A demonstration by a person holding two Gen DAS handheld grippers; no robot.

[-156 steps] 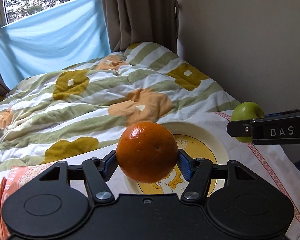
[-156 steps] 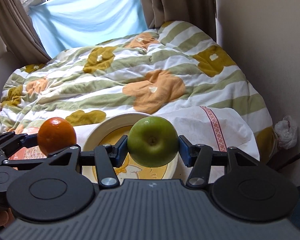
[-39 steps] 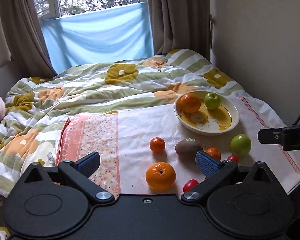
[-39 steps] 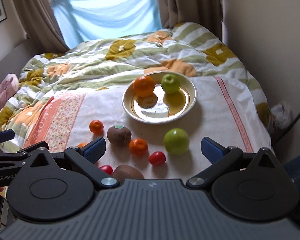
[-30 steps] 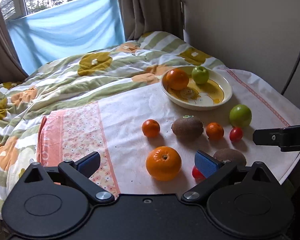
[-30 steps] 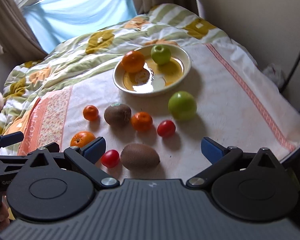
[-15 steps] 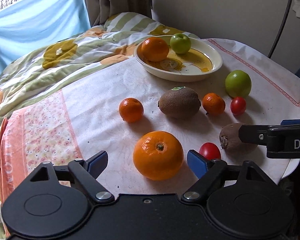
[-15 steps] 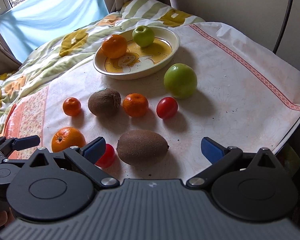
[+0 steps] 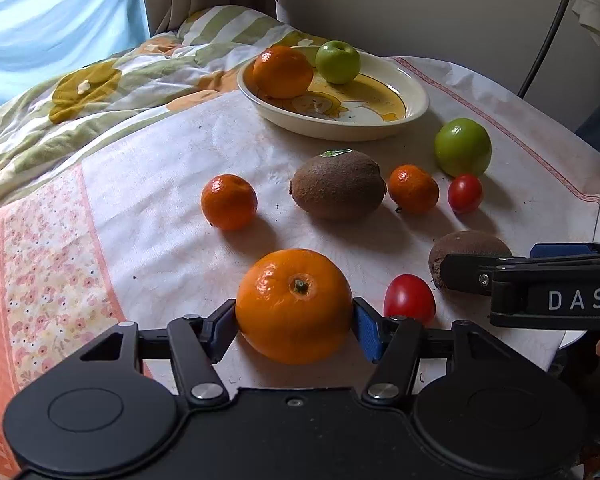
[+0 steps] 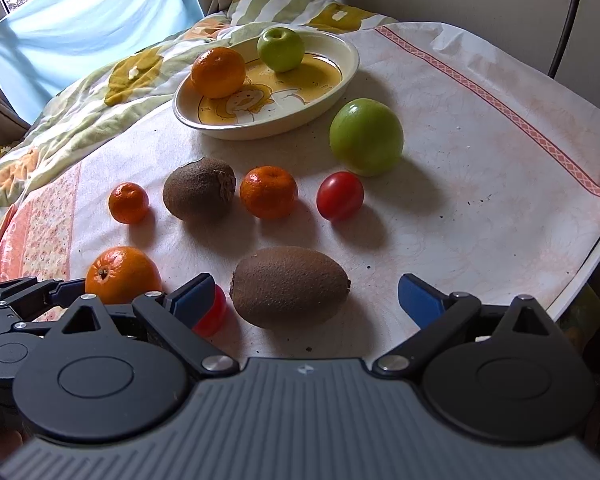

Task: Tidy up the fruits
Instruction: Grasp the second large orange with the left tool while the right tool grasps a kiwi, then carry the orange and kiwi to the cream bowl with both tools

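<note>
While the plate (image 10: 346, 76) at the far side of the surface (image 10: 480, 168) already carries one orange (image 10: 218, 72) and one small green apple (image 10: 281, 49), eight fruits lie loose on the cloth. The large green apple (image 10: 366, 136) sits just beside the plate. The left gripper (image 9: 296, 322) has just been closing its jaws, whose pads now touch both sides of the big orange (image 9: 294, 304), not yet lifted. The right gripper (image 10: 306, 296) holds its jaws spread around the near kiwi (image 10: 290, 286), untouched. A second kiwi (image 10: 199, 189), two mandarins and two tomatoes remain; the task appears early.
</note>
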